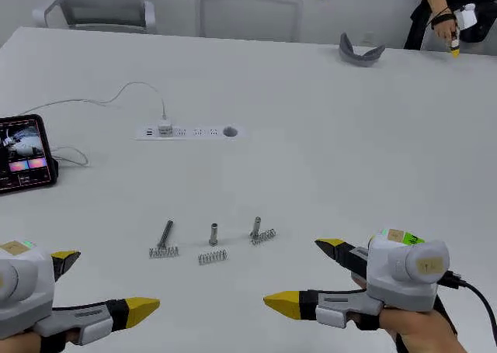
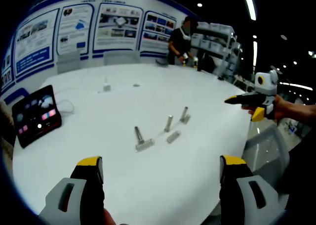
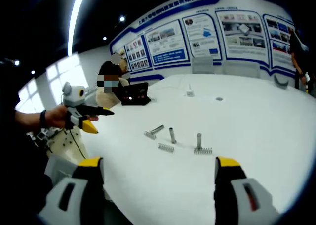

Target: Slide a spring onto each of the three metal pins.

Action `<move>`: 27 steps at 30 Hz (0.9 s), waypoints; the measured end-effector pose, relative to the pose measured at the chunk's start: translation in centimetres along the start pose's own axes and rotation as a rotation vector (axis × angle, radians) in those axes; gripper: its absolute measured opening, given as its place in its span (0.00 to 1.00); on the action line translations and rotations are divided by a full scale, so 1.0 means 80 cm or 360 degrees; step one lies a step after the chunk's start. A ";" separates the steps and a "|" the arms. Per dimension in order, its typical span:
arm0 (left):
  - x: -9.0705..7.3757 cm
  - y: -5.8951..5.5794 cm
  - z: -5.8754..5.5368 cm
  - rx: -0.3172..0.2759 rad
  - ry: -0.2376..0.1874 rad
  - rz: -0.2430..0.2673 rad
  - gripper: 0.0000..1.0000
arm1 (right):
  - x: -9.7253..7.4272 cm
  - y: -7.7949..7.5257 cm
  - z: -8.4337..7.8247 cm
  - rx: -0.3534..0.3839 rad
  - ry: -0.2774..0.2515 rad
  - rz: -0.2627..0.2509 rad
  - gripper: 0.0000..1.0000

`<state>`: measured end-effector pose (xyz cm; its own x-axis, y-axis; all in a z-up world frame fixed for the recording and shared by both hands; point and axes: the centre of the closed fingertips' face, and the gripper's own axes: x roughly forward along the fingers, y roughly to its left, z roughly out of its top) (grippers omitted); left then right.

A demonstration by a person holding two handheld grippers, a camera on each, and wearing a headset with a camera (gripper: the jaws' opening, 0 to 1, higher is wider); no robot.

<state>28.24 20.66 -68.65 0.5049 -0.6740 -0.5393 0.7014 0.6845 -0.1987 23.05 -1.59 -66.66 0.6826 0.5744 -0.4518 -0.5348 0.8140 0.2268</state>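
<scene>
White table (image 2: 98,99) — 3 metal pins (image 2: 169,123) mid-surface, a spring (image 2: 173,136) beside each, apparently unthreaded; tablet (image 2: 37,115) at left; right gripper (image 2: 243,109) at right; left gripper (image 2: 161,161) — jaws wide apart.

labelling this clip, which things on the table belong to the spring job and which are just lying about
For the job: three short grey metal pins; three small coiled wire springs.
Lying about: black tablet with lit screen; white power strip; grey curved band.

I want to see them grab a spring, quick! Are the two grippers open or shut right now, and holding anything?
Left gripper: open, holding nothing.
Right gripper: open, holding nothing.
</scene>
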 end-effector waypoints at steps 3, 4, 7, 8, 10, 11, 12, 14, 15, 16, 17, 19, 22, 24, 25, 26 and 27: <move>0.005 0.004 0.002 0.0013 -0.0003 0.0003 1.00 | -0.002 -0.001 0.000 0.0026 -0.0021 -0.0007 0.96; 0.006 0.005 0.003 0.0012 -0.0005 -0.0003 1.00 | -0.003 0.000 -0.001 0.0027 -0.0020 -0.0005 0.96; 0.012 0.006 0.008 0.0009 -0.0030 -0.0025 0.98 | -0.004 0.002 -0.008 0.0022 0.0014 -0.0004 0.96; 0.014 0.007 0.008 0.0013 -0.0031 -0.0027 0.98 | -0.005 0.003 -0.009 0.0021 0.0013 -0.0003 0.96; 0.018 0.007 0.009 0.0036 -0.0033 -0.0029 0.99 | -0.006 0.004 -0.011 0.0037 -0.0001 0.0002 0.96; 0.021 0.007 0.009 0.0040 -0.0024 -0.0036 0.99 | -0.006 0.004 -0.012 0.0051 -0.0013 0.0004 0.96; 0.025 0.007 0.008 0.0053 -0.0018 -0.0045 0.99 | -0.006 0.004 -0.014 0.0058 -0.0018 0.0006 0.96; 0.030 0.007 0.005 0.0075 0.0007 -0.0056 0.97 | -0.005 0.004 -0.018 0.0063 -0.0020 0.0000 0.96; 0.034 0.008 0.004 0.0085 0.0026 -0.0063 0.96 | -0.004 0.004 -0.022 0.0067 -0.0015 -0.0003 0.96; 0.036 0.009 0.004 0.0087 0.0030 -0.0065 0.96 | -0.004 0.005 -0.023 0.0070 -0.0010 -0.0003 0.96; 0.040 0.009 0.005 0.0094 0.0032 -0.0071 0.96 | -0.005 0.006 -0.024 0.0073 -0.0007 -0.0007 0.96; 0.045 0.010 0.009 0.0103 0.0029 -0.0079 0.95 | -0.006 0.007 -0.025 0.0075 -0.0006 -0.0009 0.96; 0.053 0.014 0.014 0.0108 0.0021 -0.0081 0.95 | -0.008 0.006 -0.028 0.0081 -0.0003 -0.0023 0.96; 0.057 0.016 0.017 0.0114 0.0020 -0.0086 0.95 | -0.009 0.004 -0.030 0.0083 0.0001 -0.0039 0.96; 0.060 0.017 0.020 0.0112 0.0015 -0.0089 0.94 | -0.010 0.003 -0.030 0.0084 0.0000 -0.0048 0.96; 0.062 0.019 0.022 0.0109 0.0015 -0.0090 0.94 | -0.011 0.004 -0.030 0.0085 -0.0003 -0.0051 0.96; 0.066 0.022 0.023 0.0108 0.0016 -0.0091 0.93 | -0.012 0.004 -0.029 0.0088 -0.0008 -0.0051 0.96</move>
<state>33.05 17.78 -70.32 0.4581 -0.7083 -0.5370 0.7617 0.6242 -0.1735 21.06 -2.08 -68.19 0.7017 0.5481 -0.4552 -0.4843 0.8355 0.2595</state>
